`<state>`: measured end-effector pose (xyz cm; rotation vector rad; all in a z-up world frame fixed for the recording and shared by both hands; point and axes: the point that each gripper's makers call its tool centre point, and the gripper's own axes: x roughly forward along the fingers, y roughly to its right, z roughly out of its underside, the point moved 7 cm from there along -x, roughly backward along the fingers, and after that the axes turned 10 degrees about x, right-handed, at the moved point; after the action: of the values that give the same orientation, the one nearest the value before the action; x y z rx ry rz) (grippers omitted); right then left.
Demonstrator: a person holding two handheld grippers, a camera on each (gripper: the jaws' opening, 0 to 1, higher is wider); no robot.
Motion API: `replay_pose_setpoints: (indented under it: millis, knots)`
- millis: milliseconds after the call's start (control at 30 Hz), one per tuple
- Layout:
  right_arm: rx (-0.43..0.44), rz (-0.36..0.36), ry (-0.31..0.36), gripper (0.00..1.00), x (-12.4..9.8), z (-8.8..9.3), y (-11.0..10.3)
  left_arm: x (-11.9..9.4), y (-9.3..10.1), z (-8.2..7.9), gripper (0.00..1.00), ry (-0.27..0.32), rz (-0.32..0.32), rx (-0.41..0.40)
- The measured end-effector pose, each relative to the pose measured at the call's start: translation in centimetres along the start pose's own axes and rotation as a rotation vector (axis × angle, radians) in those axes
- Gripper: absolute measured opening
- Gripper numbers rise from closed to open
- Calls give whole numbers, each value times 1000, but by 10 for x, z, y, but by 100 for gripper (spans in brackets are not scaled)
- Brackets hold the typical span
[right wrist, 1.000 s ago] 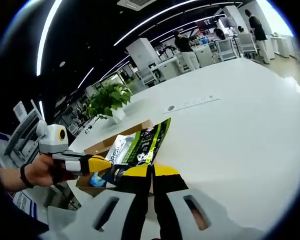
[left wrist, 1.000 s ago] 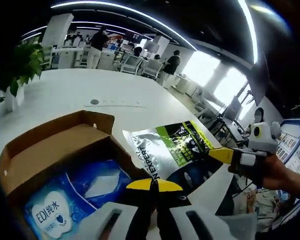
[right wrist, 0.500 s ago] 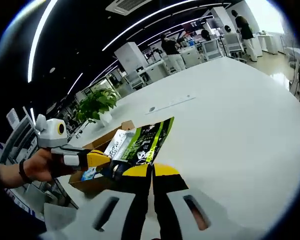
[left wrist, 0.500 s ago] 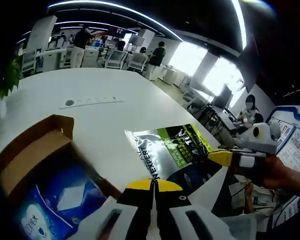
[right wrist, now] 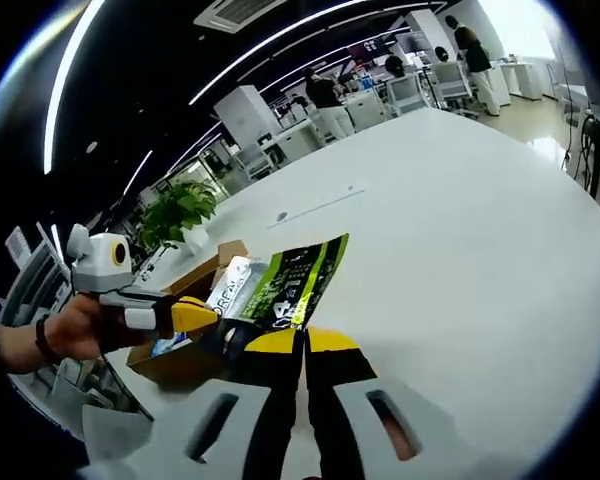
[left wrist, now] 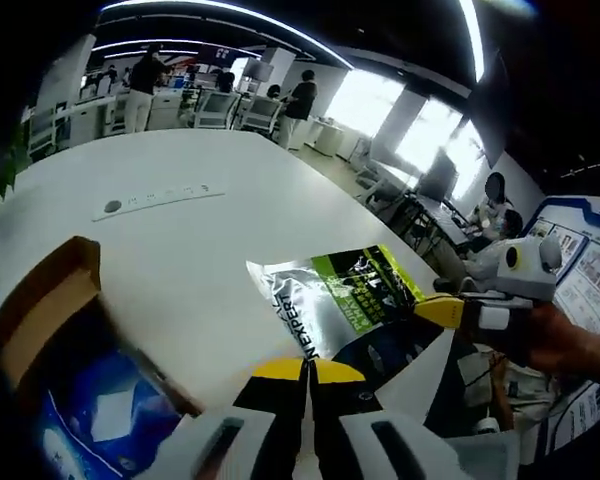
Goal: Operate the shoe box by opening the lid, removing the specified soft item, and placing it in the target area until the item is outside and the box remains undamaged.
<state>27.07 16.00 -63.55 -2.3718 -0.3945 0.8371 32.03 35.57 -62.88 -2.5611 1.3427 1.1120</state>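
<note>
- The left gripper point(left wrist: 306, 372) has its yellow-tipped jaws pressed together on the near edge of a silver, green and black pouch point(left wrist: 345, 310), seen in the left gripper view.
- The right gripper point(right wrist: 302, 343) is likewise clamped on the same pouch point(right wrist: 285, 288), its jaws meeting at the bag's lower edge in the right gripper view.
- In the left gripper view the right gripper point(left wrist: 458, 312) comes in from the right, pinching the pouch's far corner; a hand point(left wrist: 565, 345) holds it.
- In the right gripper view the left gripper point(right wrist: 195, 314) enters from the left, gripping the pouch's other end, with a hand point(right wrist: 65, 335) and a wristband behind it.
- The pouch is held up between the two grippers, lifted clear of the white table point(left wrist: 180, 240) and outside the box.
- The brown shoe box point(left wrist: 40, 305) sits open on the table at the lower left of the left gripper view, apart from the pouch.
- A blue and white soft pack point(left wrist: 95, 425) lies inside the box; its print is too blurred to read here.
- In the right gripper view the box point(right wrist: 185, 350) lies behind and below the pouch, near the table's edge.
- A potted green plant point(right wrist: 180, 210) stands on the table beyond the box.
- People point(left wrist: 300, 100) stand among desks far across the room.
</note>
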Motion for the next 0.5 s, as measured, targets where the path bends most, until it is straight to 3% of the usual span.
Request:
replay_pose_setpoints:
  millis: [500]
  knots:
    - [-7,10,-62,0,30,-12,25,26,-11,-3,1,-78,-22,65]
